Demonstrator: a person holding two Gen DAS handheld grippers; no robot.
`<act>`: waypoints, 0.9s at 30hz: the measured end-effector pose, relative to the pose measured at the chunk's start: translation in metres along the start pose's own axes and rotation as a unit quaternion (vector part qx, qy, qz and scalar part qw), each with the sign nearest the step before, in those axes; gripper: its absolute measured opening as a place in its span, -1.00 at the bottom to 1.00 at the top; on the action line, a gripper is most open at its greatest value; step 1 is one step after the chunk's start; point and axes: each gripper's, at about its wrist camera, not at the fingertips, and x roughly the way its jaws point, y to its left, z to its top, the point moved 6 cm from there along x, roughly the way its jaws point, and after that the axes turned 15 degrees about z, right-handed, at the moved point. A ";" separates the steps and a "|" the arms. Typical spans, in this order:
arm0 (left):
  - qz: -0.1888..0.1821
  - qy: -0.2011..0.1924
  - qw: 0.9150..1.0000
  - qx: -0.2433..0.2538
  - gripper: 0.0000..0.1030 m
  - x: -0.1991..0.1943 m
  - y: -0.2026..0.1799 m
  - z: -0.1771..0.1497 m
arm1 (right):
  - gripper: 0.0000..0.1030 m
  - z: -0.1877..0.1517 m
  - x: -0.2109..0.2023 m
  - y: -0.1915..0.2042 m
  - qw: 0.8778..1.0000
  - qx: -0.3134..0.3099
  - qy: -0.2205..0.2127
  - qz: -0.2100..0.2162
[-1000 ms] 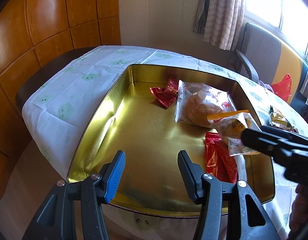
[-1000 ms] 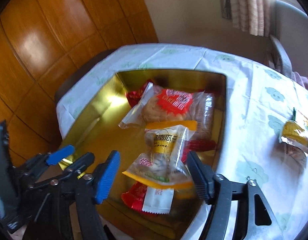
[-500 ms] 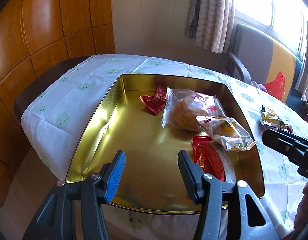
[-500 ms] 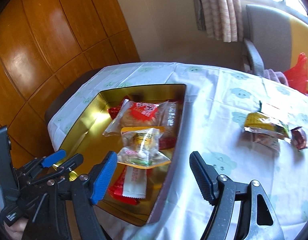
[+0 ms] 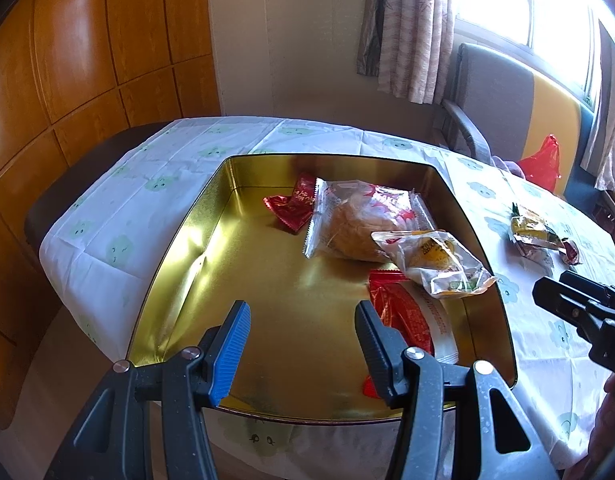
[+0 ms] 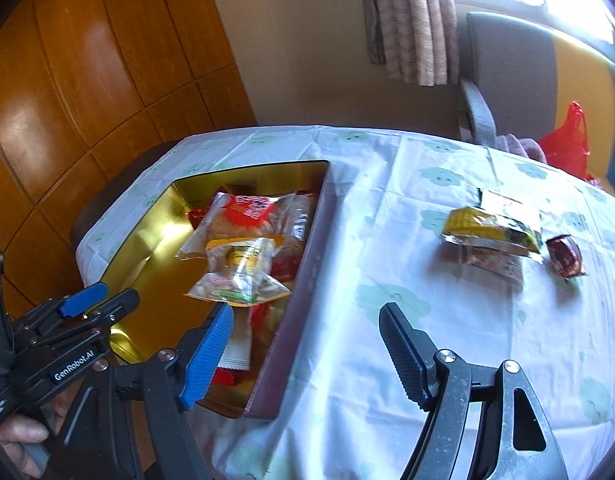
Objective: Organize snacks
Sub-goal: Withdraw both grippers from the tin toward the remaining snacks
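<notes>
A gold tin (image 5: pixel 179 264) (image 6: pixel 311 240) sits on the table with several snacks inside: a clear bag with a bun (image 5: pixel 359 224), a yellow-labelled clear packet (image 5: pixel 435 264) (image 6: pixel 239 272), and red packets (image 5: pixel 399 316). On the cloth to its right lie a yellow-green packet (image 6: pixel 491 228) (image 5: pixel 535 232) and a small dark red candy (image 6: pixel 565 256). My left gripper (image 5: pixel 303 340) is open and empty over the tin's near edge. My right gripper (image 6: pixel 307 348) is open and empty above the cloth beside the tin's right wall.
The table wears a white cloth with green prints (image 6: pixel 407 168). A grey and yellow chair (image 6: pixel 507 80) with a red bag (image 6: pixel 567 140) stands behind it. Wood panelling (image 5: pixel 87 60) is at the left, a curtain (image 5: pixel 411 28) at the back.
My right gripper has let go of the yellow-labelled packet, which now lies in the tin, and has swung right and back over the cloth. The left gripper has drawn back slightly.
</notes>
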 end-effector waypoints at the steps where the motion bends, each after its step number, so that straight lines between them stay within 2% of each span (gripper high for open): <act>1: -0.001 -0.001 1.000 0.003 0.07 -0.001 -0.001 0.000 | 0.48 -0.001 -0.002 -0.003 1.000 0.003 -0.001 -0.003; 6: -0.002 -0.012 1.000 0.016 0.07 -0.008 -0.010 0.003 | 0.50 -0.007 -0.013 -0.025 0.999 0.022 -0.007 -0.024; 11: -0.009 -0.023 0.999 0.031 0.07 -0.015 -0.020 0.009 | 0.52 -0.018 -0.026 -0.055 0.997 0.038 -0.007 -0.067; 20: -0.029 -0.046 0.996 0.075 0.07 -0.031 -0.054 0.020 | 0.53 -0.046 -0.056 -0.118 0.987 0.104 -0.013 -0.123; 27: -0.043 -0.053 0.992 0.109 0.07 -0.041 -0.083 0.024 | 0.54 -0.061 -0.078 -0.148 0.979 0.126 -0.020 -0.159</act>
